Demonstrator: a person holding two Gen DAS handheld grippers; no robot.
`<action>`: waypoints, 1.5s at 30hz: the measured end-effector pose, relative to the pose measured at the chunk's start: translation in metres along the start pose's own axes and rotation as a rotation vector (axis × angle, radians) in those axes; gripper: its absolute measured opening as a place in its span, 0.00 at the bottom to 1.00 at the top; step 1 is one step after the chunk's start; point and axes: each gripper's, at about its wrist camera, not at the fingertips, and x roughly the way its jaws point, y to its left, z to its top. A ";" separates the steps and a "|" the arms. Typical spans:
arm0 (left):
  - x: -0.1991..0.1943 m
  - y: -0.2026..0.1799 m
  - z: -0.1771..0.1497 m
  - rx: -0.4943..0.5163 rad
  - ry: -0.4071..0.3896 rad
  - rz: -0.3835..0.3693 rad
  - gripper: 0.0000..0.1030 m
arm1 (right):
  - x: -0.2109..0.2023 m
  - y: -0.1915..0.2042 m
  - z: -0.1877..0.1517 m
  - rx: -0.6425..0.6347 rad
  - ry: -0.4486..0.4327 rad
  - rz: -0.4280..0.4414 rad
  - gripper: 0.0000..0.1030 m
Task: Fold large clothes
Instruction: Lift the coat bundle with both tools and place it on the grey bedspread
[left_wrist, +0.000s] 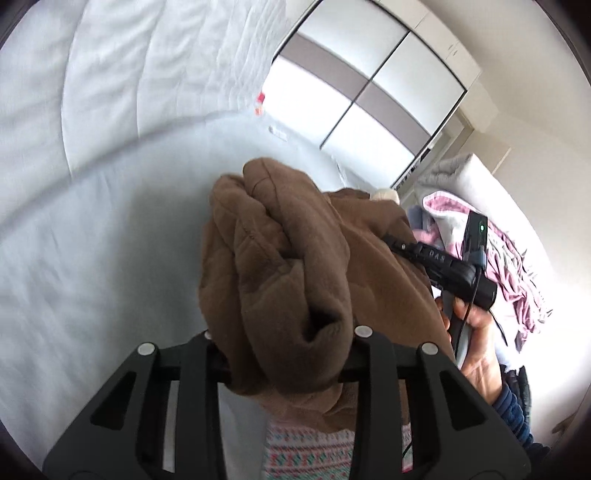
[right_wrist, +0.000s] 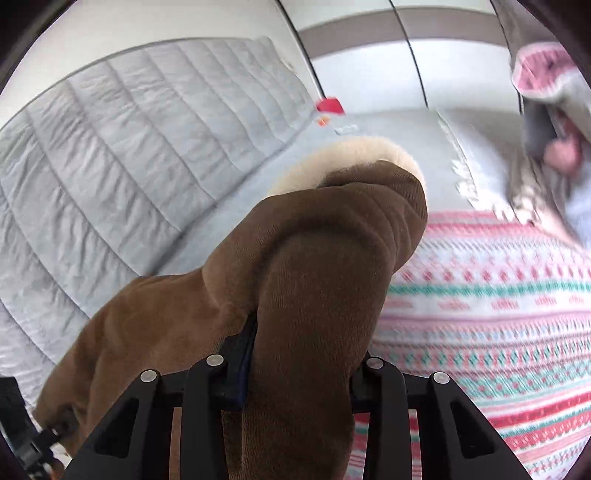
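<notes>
Both pairs of jaws were clamped on bunched folds of one thick brown fleece garment with a cream pile lining (right_wrist: 314, 266). The left gripper (left_wrist: 291, 354) pinched a fat roll of it between its black fingers, and the right gripper (right_wrist: 303, 373) did the same, the cloth swelling out above the pads. From these grips the garment hung in heavy, rounded pleats above the pale grey quilted bed cover (right_wrist: 129, 147), with a pink, green and white patterned knit cloth (right_wrist: 498, 314) spread beneath on the right. A loose pile of pink and grey laundry (left_wrist: 517, 266) lay further off.

The fabric looked soft, bulky and fairly weighty, limp rather than stiff, and grippy enough not to slide. It would probably sag and bunch, so single-layer holds at the shoulder seams or hem corners seemed better than thick wads.
</notes>
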 end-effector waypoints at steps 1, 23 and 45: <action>-0.006 0.001 0.011 0.014 -0.020 0.011 0.34 | 0.001 0.010 0.005 -0.006 -0.019 0.010 0.35; 0.062 0.127 0.038 0.149 0.147 0.421 0.48 | 0.183 0.026 -0.018 0.229 0.147 0.201 0.51; 0.070 0.106 0.014 0.129 0.138 0.464 0.04 | 0.029 0.055 -0.073 -0.043 0.067 0.243 0.55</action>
